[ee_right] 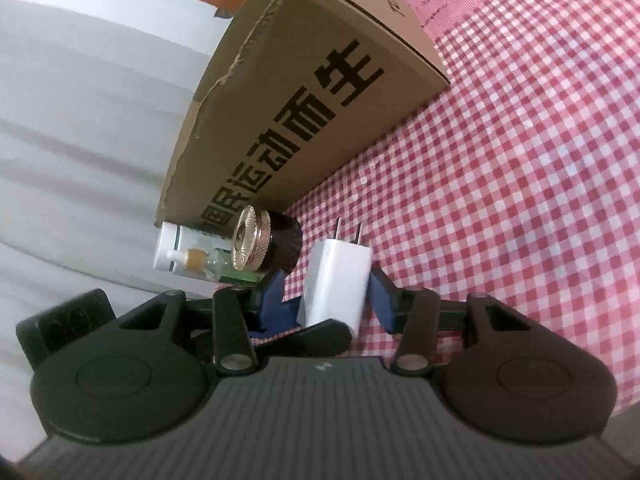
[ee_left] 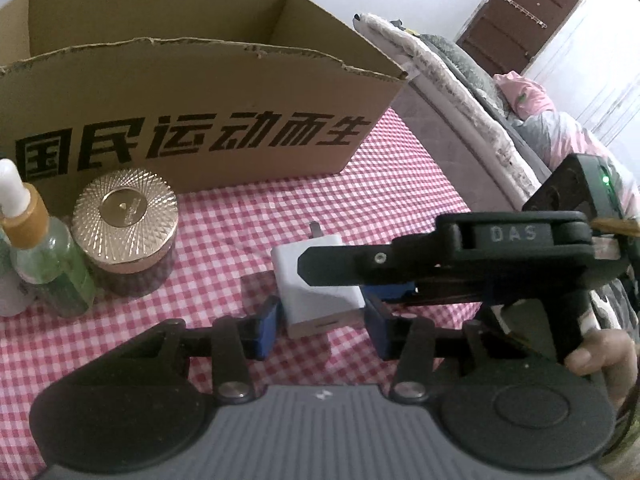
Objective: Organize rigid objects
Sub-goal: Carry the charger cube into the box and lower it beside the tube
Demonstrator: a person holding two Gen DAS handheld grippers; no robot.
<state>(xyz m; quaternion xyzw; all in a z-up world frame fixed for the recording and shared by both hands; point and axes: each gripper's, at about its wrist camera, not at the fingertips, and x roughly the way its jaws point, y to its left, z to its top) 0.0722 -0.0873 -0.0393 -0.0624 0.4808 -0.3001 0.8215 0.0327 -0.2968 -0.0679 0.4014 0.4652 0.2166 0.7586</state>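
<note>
From the left wrist, the white charger (ee_left: pixel 316 280) is lying on the checked worktop (ee_left: pixel 400 184) in front of the cardboard box (ee_left: pixel 192 120), and the left tool (ee_left: pixel 320 330) is waiting open around it. From the right wrist, the right tool (ee_right: pixel 328 292) is standing apart around the same charger (ee_right: pixel 338 280), not yet squeezing. It is looking light, stiff and smooth, so I would be gripping the flat sides, away from the thin prongs.

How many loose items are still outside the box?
4: white charger between both hand-held grippers; gold-lidded jar, dropper bottle and white tube clustered against the cardboard box. More may be hidden.
</note>
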